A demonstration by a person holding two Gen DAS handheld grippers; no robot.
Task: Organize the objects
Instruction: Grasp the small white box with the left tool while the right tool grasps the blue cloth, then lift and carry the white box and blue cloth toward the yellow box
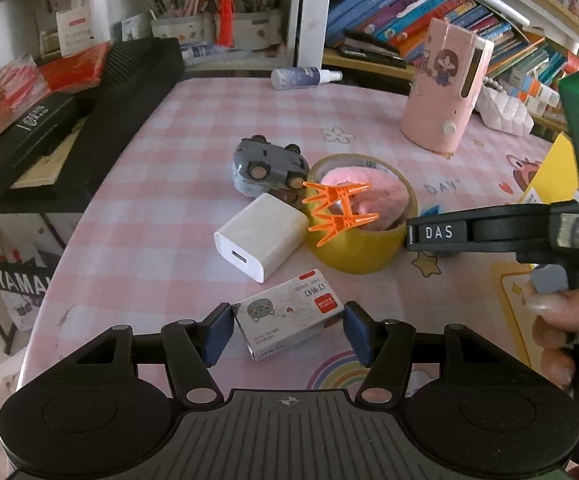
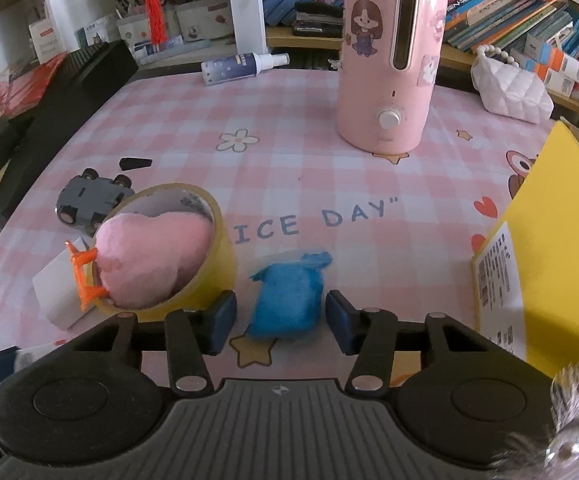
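A small staple box (image 1: 289, 320) with a cat print lies on the pink checked tablecloth (image 1: 161, 184), and my left gripper (image 1: 288, 332) is shut on it, blue pads against both ends. In the right wrist view a blue fluffy tuft (image 2: 287, 300) sits between the pads of my right gripper (image 2: 281, 320), which is open with small gaps on each side. Just left of it stands a yellow tape roll (image 2: 213, 276) with a pink fluffy piece (image 2: 153, 256) inside and orange clips (image 2: 83, 276) on its rim. The right gripper's finger (image 1: 437, 234) shows beside the roll (image 1: 353, 256).
A white charger (image 1: 261, 236) and grey toy car (image 1: 267, 164) lie by the roll. A pink humidifier (image 2: 389, 60) stands behind, a spray bottle (image 2: 241, 66) lies at the far edge, and a yellow box (image 2: 549, 220) is at right. A black keyboard (image 1: 129, 80) lines the left side.
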